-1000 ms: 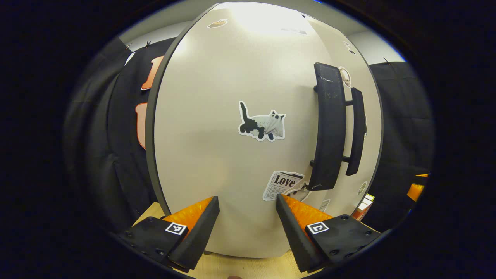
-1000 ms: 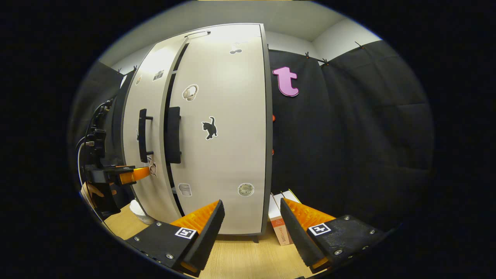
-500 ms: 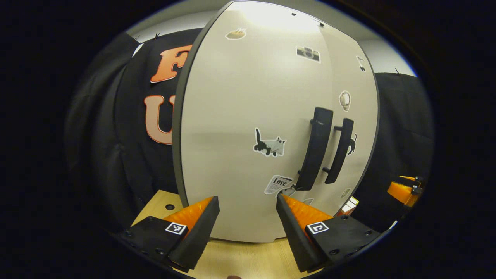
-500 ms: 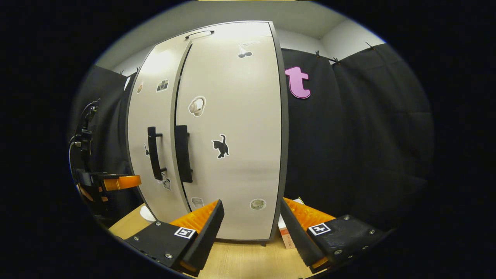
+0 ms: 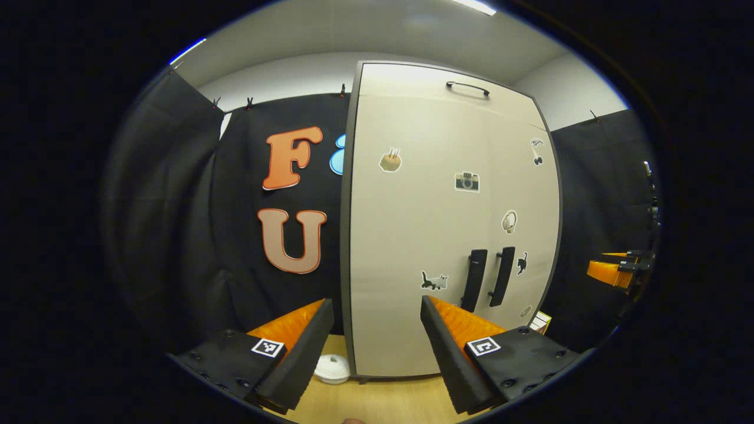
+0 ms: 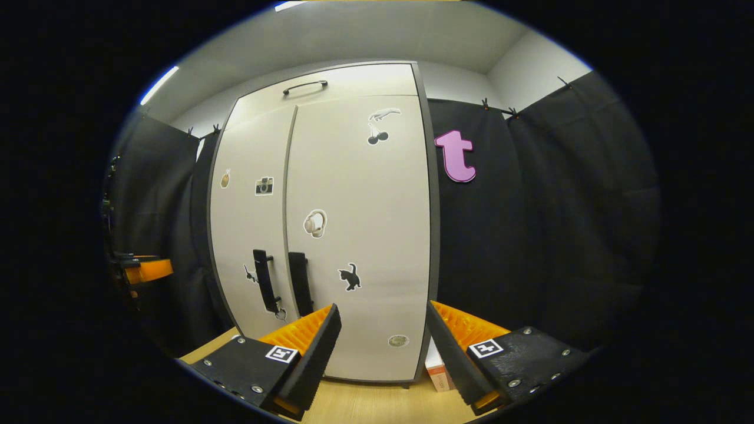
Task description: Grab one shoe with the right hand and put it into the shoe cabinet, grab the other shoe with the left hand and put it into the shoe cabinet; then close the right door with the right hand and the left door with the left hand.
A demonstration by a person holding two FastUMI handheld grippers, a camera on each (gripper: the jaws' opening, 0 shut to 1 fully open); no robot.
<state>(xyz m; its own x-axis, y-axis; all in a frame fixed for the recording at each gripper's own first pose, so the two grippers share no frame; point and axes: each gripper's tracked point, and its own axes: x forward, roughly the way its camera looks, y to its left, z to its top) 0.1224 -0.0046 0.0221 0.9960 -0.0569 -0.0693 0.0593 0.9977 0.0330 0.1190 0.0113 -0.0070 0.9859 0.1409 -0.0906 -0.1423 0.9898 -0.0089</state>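
We see a beige cabinet [image 6: 353, 235] with dark grey edges, black handles [image 6: 266, 288], and black cat stickers [image 6: 350, 277]; a white disc [image 5: 333, 368] on the pale wood floor [image 6: 365, 406].

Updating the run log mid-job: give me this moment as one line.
stage: doors done | shoe cabinet: both doors shut | left tongs: open, empty, clear of cabinet | right tongs: open, empty, clear

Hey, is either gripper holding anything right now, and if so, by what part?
Nothing is held. The left gripper and right gripper both have open, empty jaws, apart from the tall beige two-door shoe cabinet, whose doors look shut.
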